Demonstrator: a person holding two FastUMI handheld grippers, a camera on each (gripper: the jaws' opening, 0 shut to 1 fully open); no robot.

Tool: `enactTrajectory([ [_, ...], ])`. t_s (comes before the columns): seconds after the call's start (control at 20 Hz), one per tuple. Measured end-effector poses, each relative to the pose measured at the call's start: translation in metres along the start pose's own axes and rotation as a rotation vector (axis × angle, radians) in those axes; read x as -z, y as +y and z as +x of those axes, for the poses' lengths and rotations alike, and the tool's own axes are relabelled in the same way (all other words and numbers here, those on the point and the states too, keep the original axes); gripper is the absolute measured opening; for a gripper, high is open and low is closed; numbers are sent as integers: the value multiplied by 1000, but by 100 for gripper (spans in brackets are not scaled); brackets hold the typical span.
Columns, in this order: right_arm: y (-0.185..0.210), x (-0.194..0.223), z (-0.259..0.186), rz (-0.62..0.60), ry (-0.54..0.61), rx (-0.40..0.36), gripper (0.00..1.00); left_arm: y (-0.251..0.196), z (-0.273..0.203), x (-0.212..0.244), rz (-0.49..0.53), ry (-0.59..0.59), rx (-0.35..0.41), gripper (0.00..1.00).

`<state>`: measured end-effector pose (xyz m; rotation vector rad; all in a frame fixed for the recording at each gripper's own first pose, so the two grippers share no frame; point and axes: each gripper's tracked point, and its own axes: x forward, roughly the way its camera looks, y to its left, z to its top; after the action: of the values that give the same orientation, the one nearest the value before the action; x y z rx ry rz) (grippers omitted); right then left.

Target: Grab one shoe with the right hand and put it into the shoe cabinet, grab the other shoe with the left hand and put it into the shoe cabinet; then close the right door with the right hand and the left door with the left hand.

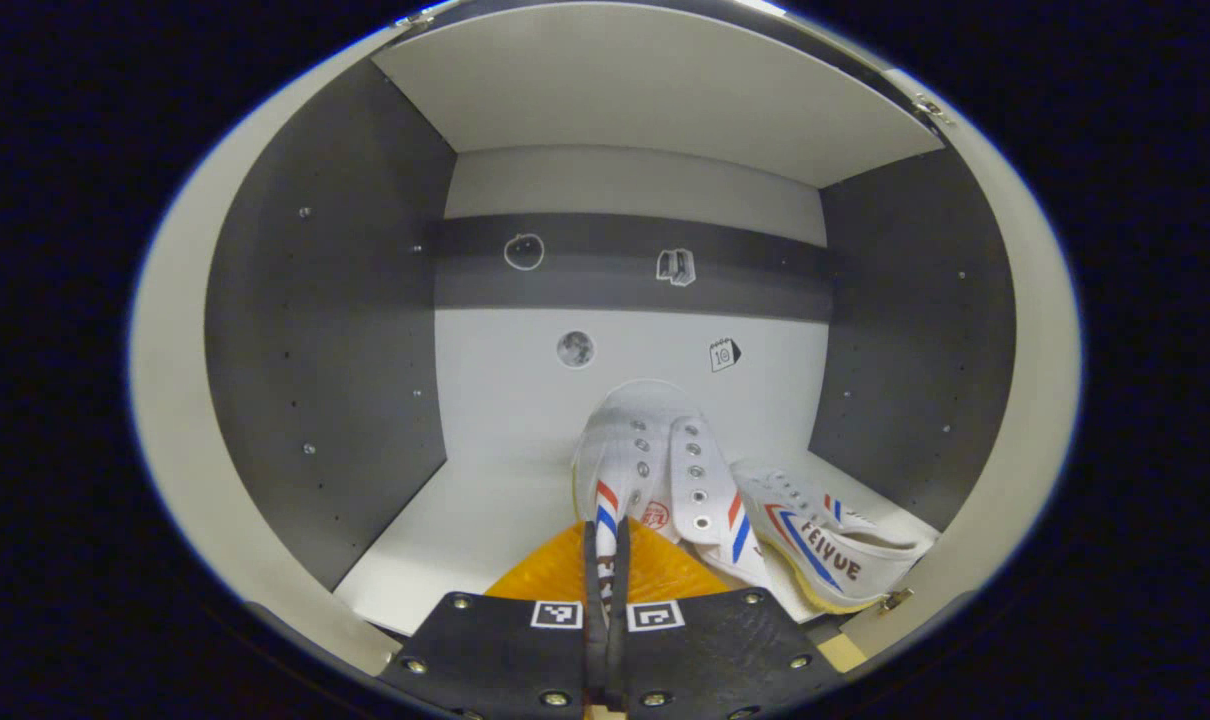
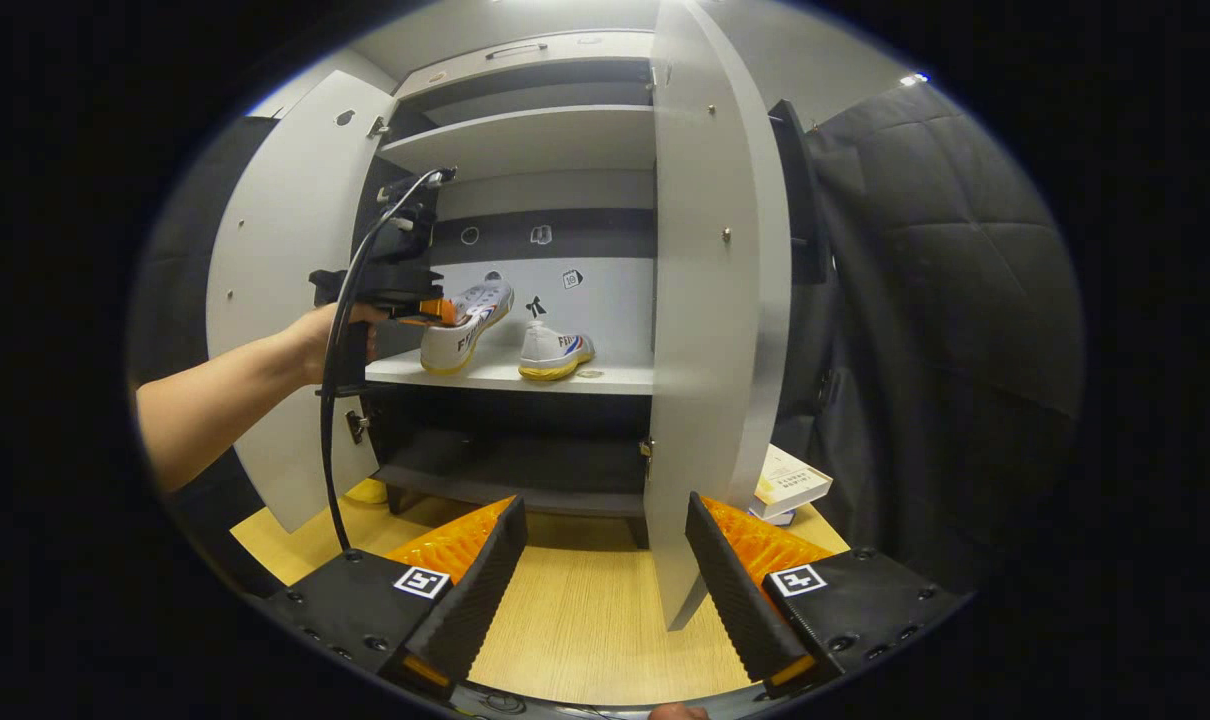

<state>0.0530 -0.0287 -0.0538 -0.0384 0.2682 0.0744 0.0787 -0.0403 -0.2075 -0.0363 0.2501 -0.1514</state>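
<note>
In the left gripper view my left gripper [image 1: 605,535] is shut on the rim of a white shoe with red and blue stripes [image 1: 655,450], held inside the shoe cabinet. The second white shoe [image 1: 830,550] lies on the shelf [image 1: 465,520] just to its right. From the right gripper view, a hand holds the left gripper [image 2: 443,310] at the middle shelf [image 2: 505,375]. The gripped shoe [image 2: 465,325] is tilted toe-up, and the other shoe [image 2: 555,350] stands beside it. My right gripper [image 2: 605,570] is open over the wooden floor, holding nothing, in front of the cabinet.
Both cabinet doors stand open: the left door [image 2: 285,300] swung wide, the right door [image 2: 715,300] edge-on close ahead of my right gripper. A book [image 2: 790,480] lies on the floor [image 2: 585,610] by the right door. More shelves sit above and below.
</note>
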Motion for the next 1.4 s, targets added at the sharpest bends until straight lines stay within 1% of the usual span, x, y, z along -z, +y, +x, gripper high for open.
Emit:
enactTrajectory([
  [0.15, -1, 0, -3, 8, -1, 1, 100, -1, -1, 0, 1, 43, -26, 1],
  [0.2, -2, 0, -4, 10, -3, 3, 100, -4, -1, -2, -13, 40, -14, 1],
  [0.3, -4, -1, -9, 11, -13, 8, 100, 1, -2, 0, -6, 42, -9, 1],
  [0.35, -6, -2, -12, 9, -18, 10, 100, -2, 2, 4, -4, 43, -7, 2],
  [0.4, -8, -4, -16, 10, -24, 12, 100, -2, 1, -2, -1, 18, -5, 5],
  [0.45, -9, -6, -19, 11, -30, 11, 100, 1, -5, -16, 5, -21, -31, 6],
  [0.5, -10, -8, -22, 14, -37, 13, 100, 6, -5, -28, 19, -61, -53, 23],
  [0.55, -11, -12, -23, 17, -43, 16, 100, 9, -16, -31, 35, -69, -60, 41],
  [0.7, -13, -25, -27, 35, -66, 15, 100, 0, -41, -26, 94, -73, -64, 95],
  [0.75, -12, -31, -28, 41, -75, 4, 100, -2, -47, -24, 112, -95, -63, 94],
  [0.8, -11, -38, -29, 49, -83, -8, 100, -6, -58, -25, 125, -119, -55, 97],
  [0.85, -12, -42, -31, 57, -90, -15, 100, -11, -70, -24, 136, -138, -43, 94],
  [0.9, -14, -48, -32, 62, -99, -15, 100, -16, -83, -26, 138, -157, -33, 95],
  [0.95, -19, -54, -33, 63, -109, -11, 97, -20, -97, -26, 131, -177, -20, 96],
  [1.0, -22, -60, -35, 63, -120, -7, 100, -24, -112, -27, 117, -194, -13, 96],
  [1.1, -26, -75, -40, 65, -154, 1, 100, -30, -140, -24, 96, -214, 4, 96],
  [1.3, -39, -102, -52, 57, -207, 18, 100, -36, -188, -25, 113, -266, 28, 94],
  [1.4, -51, -116, -59, 47, -236, 43, 100, -39, -212, -23, 114, -278, 45, 95],
])
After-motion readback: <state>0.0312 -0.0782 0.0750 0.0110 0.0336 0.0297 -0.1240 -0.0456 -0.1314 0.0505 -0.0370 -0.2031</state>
